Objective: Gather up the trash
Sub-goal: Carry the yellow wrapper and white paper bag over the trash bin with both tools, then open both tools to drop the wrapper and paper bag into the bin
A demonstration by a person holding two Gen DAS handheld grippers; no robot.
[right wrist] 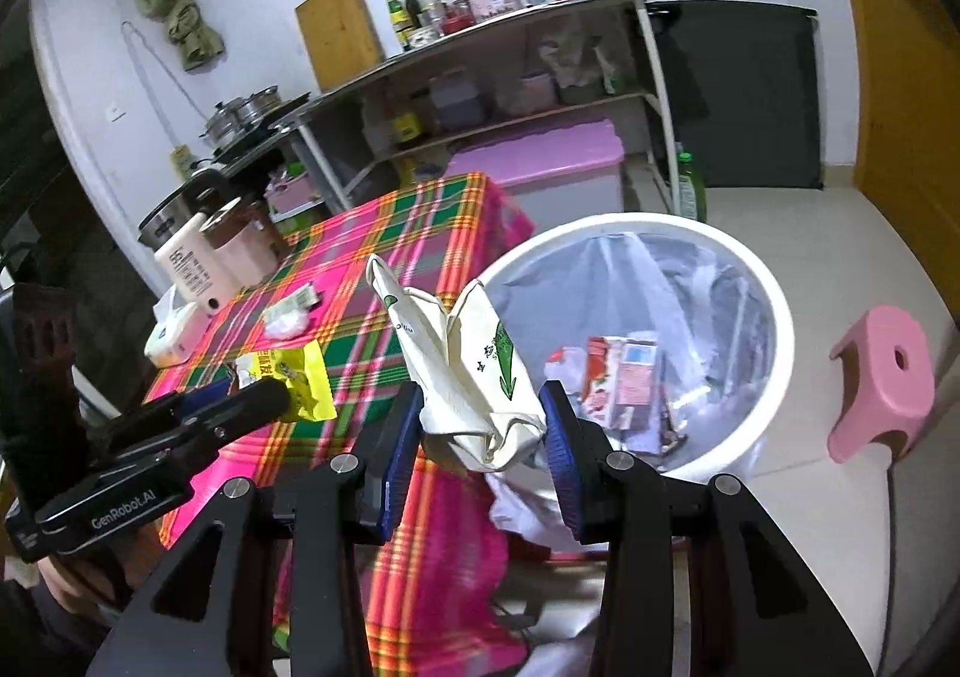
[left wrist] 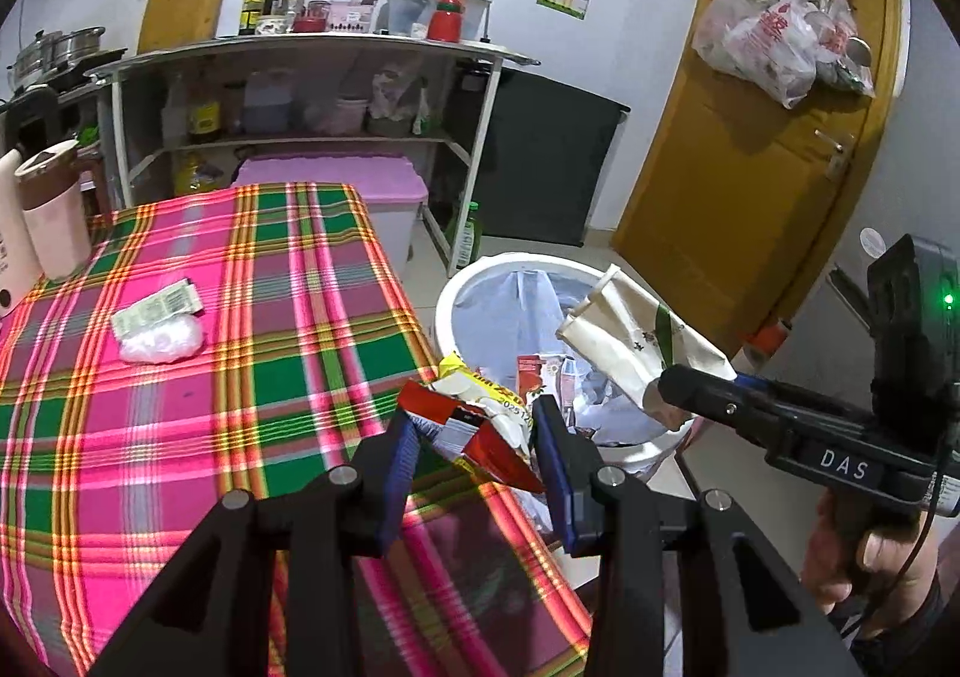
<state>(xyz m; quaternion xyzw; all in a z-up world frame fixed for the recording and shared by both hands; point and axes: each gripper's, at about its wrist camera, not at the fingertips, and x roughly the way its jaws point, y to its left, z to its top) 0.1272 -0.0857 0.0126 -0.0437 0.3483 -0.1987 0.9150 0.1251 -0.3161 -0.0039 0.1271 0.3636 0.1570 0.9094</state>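
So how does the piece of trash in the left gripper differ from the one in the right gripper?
The left gripper holds a crumpled yellow-and-red snack wrapper, glossy and brightly printed; the right gripper holds a cream paper bag with green print, matte and plainer. The wrapper looks smaller; the bag sticks up well past the fingers. Both are clamped between blue pads near the white trash bin.

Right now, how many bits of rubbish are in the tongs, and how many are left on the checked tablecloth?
In the tongs: 2 (red-and-yellow snack wrapper, crumpled cream paper bag)
On the cloth: 2 (white plastic wad, printed paper slip)
Total: 4
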